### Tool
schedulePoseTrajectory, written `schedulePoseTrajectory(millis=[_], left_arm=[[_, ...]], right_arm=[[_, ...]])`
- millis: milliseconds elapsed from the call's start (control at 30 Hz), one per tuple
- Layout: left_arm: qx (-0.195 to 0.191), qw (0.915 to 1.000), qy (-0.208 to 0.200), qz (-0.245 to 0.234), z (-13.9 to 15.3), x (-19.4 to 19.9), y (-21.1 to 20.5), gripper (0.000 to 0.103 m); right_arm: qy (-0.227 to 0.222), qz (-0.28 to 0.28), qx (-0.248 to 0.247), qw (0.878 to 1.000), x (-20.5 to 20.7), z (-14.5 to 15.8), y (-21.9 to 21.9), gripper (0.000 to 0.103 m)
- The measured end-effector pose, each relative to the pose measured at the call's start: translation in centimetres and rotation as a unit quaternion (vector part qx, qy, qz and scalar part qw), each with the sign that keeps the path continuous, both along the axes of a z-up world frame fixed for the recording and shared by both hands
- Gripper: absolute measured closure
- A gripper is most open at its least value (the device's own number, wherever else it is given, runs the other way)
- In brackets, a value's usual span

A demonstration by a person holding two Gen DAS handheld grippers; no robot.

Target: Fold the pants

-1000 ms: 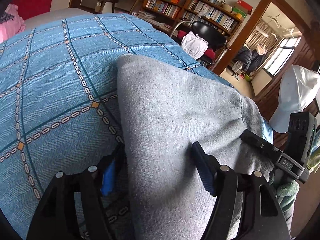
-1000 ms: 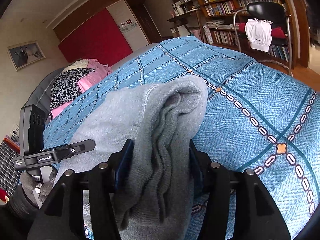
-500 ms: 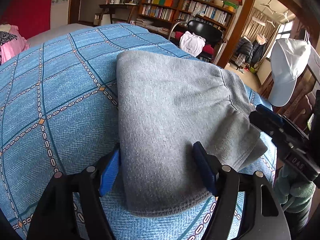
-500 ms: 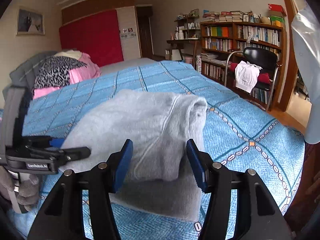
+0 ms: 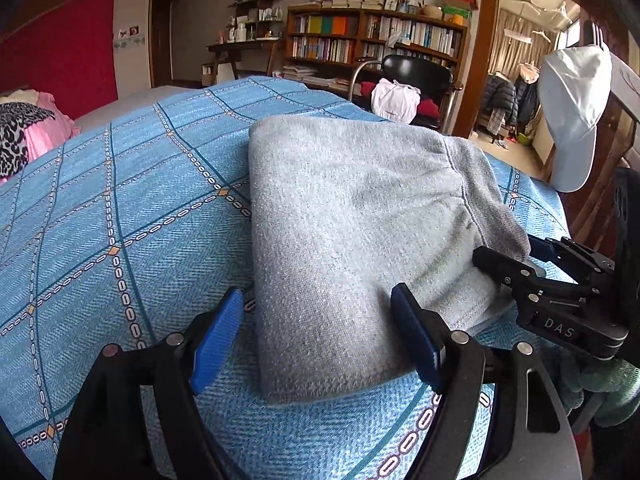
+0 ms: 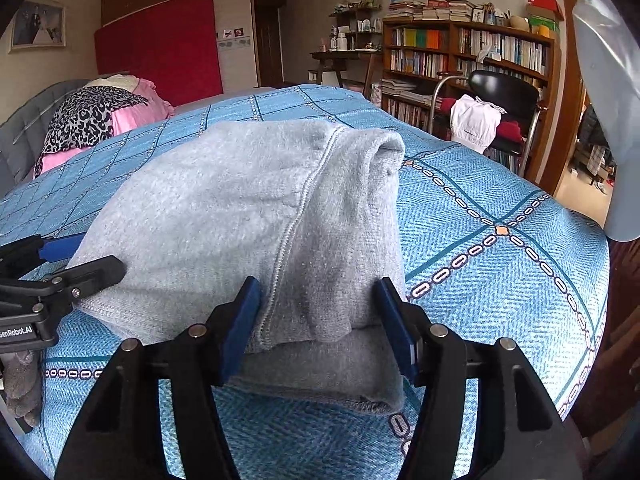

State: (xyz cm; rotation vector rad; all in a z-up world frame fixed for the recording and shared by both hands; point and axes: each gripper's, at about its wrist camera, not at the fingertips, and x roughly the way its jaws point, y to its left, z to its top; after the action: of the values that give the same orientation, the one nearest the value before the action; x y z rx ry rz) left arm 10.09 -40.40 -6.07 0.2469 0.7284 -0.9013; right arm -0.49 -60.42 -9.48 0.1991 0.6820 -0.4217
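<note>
The grey pants (image 5: 352, 232) lie folded in a thick stack on the blue patterned bedspread (image 5: 120, 208). In the right wrist view the pants (image 6: 256, 216) show a stitched seam and a rolled edge on the right. My left gripper (image 5: 320, 336) is open, just above the near edge of the stack, holding nothing. My right gripper (image 6: 316, 324) is open, its fingers either side of the near edge, gripping nothing. Each gripper shows in the other's view: the right one (image 5: 528, 256) at the stack's right side, the left one (image 6: 72, 260) at its left.
The bedspread (image 6: 500, 260) ends close on the right. A pink and leopard-print pile (image 6: 100, 116) lies at the bed's far left. A black chair with white clothing (image 6: 476, 120) and bookshelves (image 6: 468, 56) stand beyond the bed. A white cap (image 5: 572, 112) hangs at right.
Both grippers have let go of the pants and pulled back and up from the stack. The pants now lie flat on the bed in a settled fold.
</note>
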Motion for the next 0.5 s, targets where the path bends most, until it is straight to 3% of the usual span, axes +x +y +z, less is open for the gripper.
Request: schedulePoseTrajectory(millis=[300, 400, 500], left_arm=[[-0.029, 0.9993, -0.01, 0.019, 0.8, -0.8, 2.3, 0.024], [-0.034, 0.9987, -0.027, 0.027, 1.3, -1.2, 2.9, 0.024], [-0.037, 0.9977, -0.049, 0.029, 1.7, -1.9, 3.3, 0.024]], right_arm=[[-0.033, -0.062, -0.01, 0.998, -2.5, 2.2, 3.6, 0.037], [-0.042, -0.075, -0.044, 0.995, -3.2, 3.4, 5.7, 0.032], [-0.055, -0.085, -0.044, 0.994, -3.7, 4.2, 7.3, 0.029]])
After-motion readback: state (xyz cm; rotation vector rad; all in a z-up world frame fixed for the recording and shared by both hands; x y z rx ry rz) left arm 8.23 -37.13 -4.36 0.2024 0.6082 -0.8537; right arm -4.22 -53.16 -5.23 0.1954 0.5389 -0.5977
